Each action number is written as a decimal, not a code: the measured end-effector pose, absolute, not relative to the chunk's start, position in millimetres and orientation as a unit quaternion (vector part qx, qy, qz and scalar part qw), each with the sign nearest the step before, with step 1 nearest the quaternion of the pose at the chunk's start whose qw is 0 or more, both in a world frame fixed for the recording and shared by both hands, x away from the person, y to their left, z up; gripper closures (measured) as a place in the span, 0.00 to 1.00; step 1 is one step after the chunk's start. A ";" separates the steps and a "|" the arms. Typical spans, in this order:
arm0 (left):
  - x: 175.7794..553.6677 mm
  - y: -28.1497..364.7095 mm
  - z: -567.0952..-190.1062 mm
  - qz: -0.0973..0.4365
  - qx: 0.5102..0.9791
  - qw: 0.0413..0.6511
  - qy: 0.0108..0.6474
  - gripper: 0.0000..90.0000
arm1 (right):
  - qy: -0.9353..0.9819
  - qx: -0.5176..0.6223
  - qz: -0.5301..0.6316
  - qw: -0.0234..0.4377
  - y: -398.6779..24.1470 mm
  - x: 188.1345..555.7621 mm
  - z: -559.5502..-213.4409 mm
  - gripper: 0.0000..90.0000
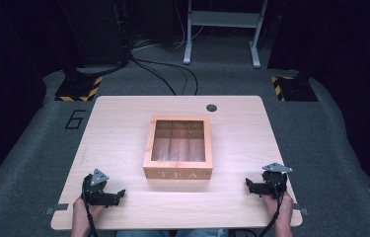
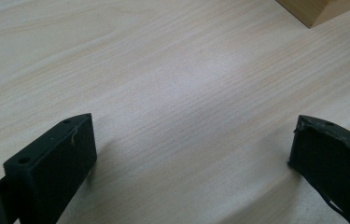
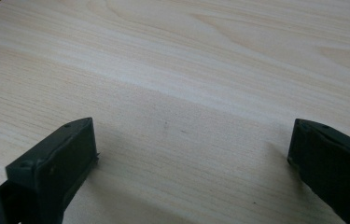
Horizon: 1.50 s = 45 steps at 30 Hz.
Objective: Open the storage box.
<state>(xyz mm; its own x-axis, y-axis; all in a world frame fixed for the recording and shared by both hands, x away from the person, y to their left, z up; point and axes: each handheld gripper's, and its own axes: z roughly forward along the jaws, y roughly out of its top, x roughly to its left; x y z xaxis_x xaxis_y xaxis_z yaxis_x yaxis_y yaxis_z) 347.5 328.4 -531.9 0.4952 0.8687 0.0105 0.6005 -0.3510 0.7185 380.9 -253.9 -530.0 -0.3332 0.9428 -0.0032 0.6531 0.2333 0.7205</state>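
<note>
A wooden tea box [image 1: 178, 148] with a glass lid and "TEA" on its front stands shut in the middle of the table [image 1: 123, 113]. My left gripper [image 1: 115, 196] rests near the front left edge, pointing right toward the box, open with bare wood between its jaws [image 2: 191, 140]. A corner of the box [image 2: 315, 10] shows at the top right of the left gripper view. My right gripper [image 1: 251, 186] lies near the front right edge, pointing left, open over bare tabletop [image 3: 189, 140].
A dark round hole [image 1: 211, 107] sits near the table's far edge. Beyond the table are grey floor, black cables [image 1: 167, 74], a white frame [image 1: 222, 29] and hazard-striped stand bases [image 1: 79, 89]. Bare wood lies on both sides of the box.
</note>
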 end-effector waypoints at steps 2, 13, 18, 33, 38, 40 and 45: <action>347.8 328.7 -531.7 0.199 0.799 0.334 0.459 0.00 | 0.752 0.531 0.318 0.226 -254.0 380.9 -529.8 0.01; 347.2 328.7 -531.6 0.205 0.790 0.337 0.470 0.00 | 0.752 0.531 0.319 0.227 -254.0 380.8 -529.9 0.01; 345.7 332.6 -529.6 0.201 0.779 0.367 0.467 0.02 | 0.752 0.531 0.318 0.227 -254.0 380.8 -529.9 0.01; 355.0 298.7 -507.7 0.180 0.790 0.406 0.423 0.01 | 0.752 0.530 0.320 0.227 -254.2 381.0 -530.0 0.01; 360.2 284.1 -501.8 0.173 0.793 0.420 0.406 0.02 | 0.752 0.530 0.319 0.226 -254.2 380.9 -529.8 0.01; 362.6 278.2 -499.0 0.174 0.794 0.425 0.399 0.03 | 0.750 0.534 0.320 0.225 -253.8 380.5 -529.8 0.01; 371.0 267.0 -493.9 0.169 0.795 0.439 0.382 0.05 | 0.752 0.530 0.319 0.227 -254.0 380.8 -529.9 0.01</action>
